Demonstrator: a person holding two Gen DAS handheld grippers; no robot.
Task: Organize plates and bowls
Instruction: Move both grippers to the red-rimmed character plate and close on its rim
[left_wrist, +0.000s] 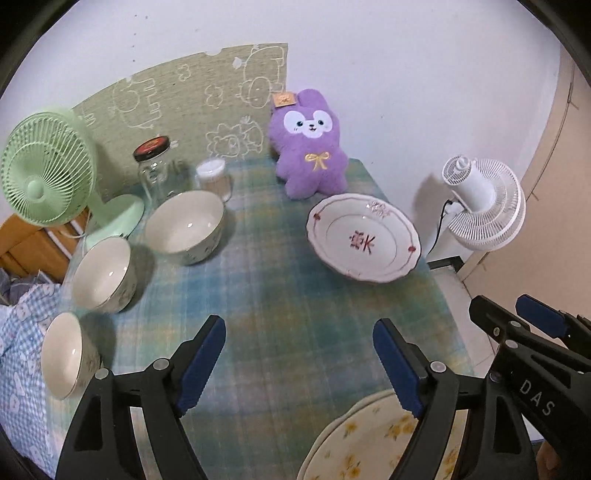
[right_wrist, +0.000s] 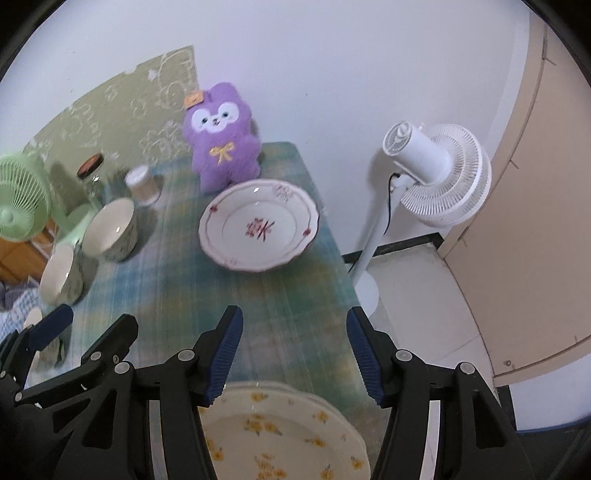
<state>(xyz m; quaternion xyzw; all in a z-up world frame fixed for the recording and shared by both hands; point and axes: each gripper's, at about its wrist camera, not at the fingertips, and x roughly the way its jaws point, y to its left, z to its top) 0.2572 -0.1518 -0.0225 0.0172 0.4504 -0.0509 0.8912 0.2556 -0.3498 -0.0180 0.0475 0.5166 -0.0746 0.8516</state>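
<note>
A cream plate with yellow flowers (left_wrist: 365, 439) (right_wrist: 273, 432) lies at the near table edge, apparently on top of a second one. My left gripper (left_wrist: 299, 365) (right_wrist: 86, 328) hovers open above its left side, nothing between the blue pads. My right gripper (right_wrist: 295, 354) (left_wrist: 508, 314) hangs open above the same plate, also holding nothing. A deep white plate with red markings (left_wrist: 364, 238) (right_wrist: 258, 229) sits further back on the right. Along the left edge stand a large bowl (left_wrist: 184, 227) (right_wrist: 110, 229), a medium bowl (left_wrist: 101, 273) (right_wrist: 59, 273) and a small bowl (left_wrist: 62, 354).
On the plaid tablecloth (left_wrist: 258, 295), a purple plush toy (left_wrist: 310, 144), a glass jar (left_wrist: 155, 170) and a lidded cup (left_wrist: 214, 179) stand at the back. A green desk fan (left_wrist: 48, 173) is at the back left. A white standing fan (right_wrist: 432, 173) stands on the floor to the right.
</note>
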